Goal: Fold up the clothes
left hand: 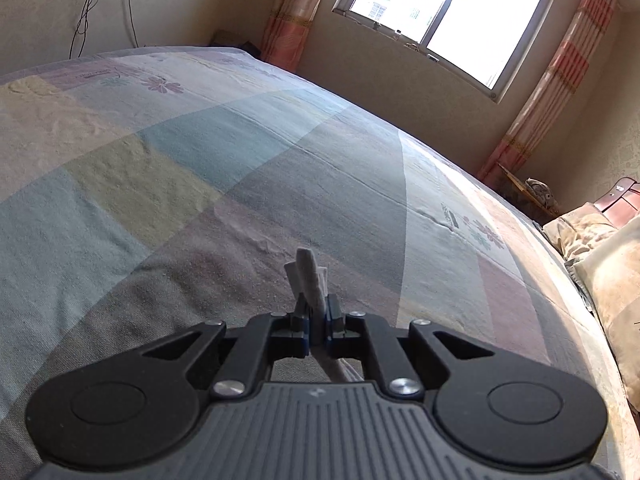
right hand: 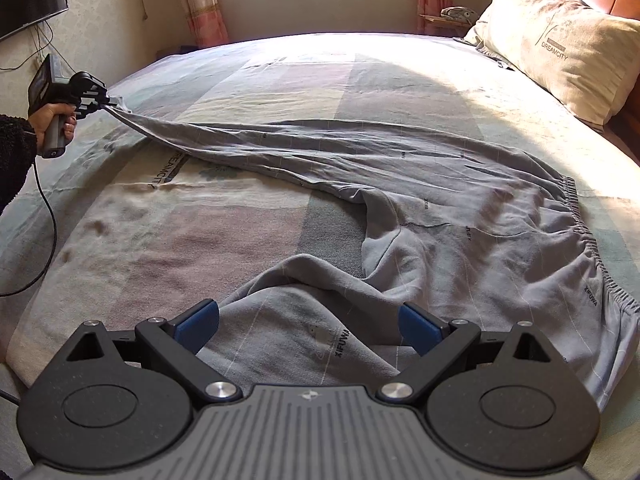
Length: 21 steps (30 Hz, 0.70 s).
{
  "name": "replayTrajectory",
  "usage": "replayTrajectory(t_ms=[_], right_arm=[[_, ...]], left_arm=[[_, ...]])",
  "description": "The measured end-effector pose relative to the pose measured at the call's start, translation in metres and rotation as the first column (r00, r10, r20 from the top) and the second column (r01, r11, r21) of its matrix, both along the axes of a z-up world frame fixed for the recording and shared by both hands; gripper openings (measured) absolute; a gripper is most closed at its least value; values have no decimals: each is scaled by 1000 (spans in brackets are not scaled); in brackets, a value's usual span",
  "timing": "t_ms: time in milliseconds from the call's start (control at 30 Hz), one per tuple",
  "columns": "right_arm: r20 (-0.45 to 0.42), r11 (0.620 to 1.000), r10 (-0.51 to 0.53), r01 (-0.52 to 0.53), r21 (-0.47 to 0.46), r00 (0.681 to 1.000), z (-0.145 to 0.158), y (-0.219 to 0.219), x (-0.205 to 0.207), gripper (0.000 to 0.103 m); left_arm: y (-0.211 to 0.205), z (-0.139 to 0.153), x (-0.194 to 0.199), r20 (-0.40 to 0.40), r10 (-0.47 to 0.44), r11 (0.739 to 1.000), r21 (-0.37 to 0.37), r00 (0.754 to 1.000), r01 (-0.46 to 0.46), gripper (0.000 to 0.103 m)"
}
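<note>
The bed (right hand: 280, 80) carries grey trousers (right hand: 460, 208), waistband toward the pillow (right hand: 560, 40) side. One leg runs long toward the far left edge, its cuff pinched in the closed left gripper (right hand: 105, 101). The other leg lies bunched directly under the right gripper (right hand: 308, 322), jaws spread wide, probably just above the cloth. Nothing blocks it.

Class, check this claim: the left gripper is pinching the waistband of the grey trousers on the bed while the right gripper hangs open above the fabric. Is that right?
Not quite. The left gripper pinches a leg end of the grey trousers, not the waistband, as the right wrist view shows. The right gripper does hang open above the fabric.
</note>
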State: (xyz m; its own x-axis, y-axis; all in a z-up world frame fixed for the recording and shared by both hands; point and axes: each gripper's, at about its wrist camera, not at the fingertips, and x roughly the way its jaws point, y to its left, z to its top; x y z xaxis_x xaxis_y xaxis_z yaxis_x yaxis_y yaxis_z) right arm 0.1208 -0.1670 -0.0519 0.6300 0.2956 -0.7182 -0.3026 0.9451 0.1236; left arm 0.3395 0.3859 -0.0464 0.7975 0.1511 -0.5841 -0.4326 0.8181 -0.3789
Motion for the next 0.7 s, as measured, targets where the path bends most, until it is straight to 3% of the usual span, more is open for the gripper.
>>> replayTrajectory(t_ms=[233, 433, 533, 600, 700], right_arm=[[-3, 1000, 0, 0, 1, 1000, -2, 4, 7, 99], [2, 1000, 20, -20, 7, 1000, -1, 8, 4, 99], [9, 1000, 23, -23, 20, 1000, 1, 9, 3, 99], [11, 999, 30, -30, 29, 999, 2, 11, 2, 99], [14, 998, 55, -55, 43, 998, 6, 15, 1, 99]], left_arm=[[2, 19, -14, 156, -27, 995, 99, 987, 12, 10], [29, 13, -27, 49, 75, 994, 79, 996, -79, 10], [25, 16, -29, -16, 30, 991, 131, 999, -27, 11], [10, 16, -24, -69, -46, 988, 142, 997, 56, 12], [-15, 16, -15, -151, -163, 971, 149, 975, 185, 28]])
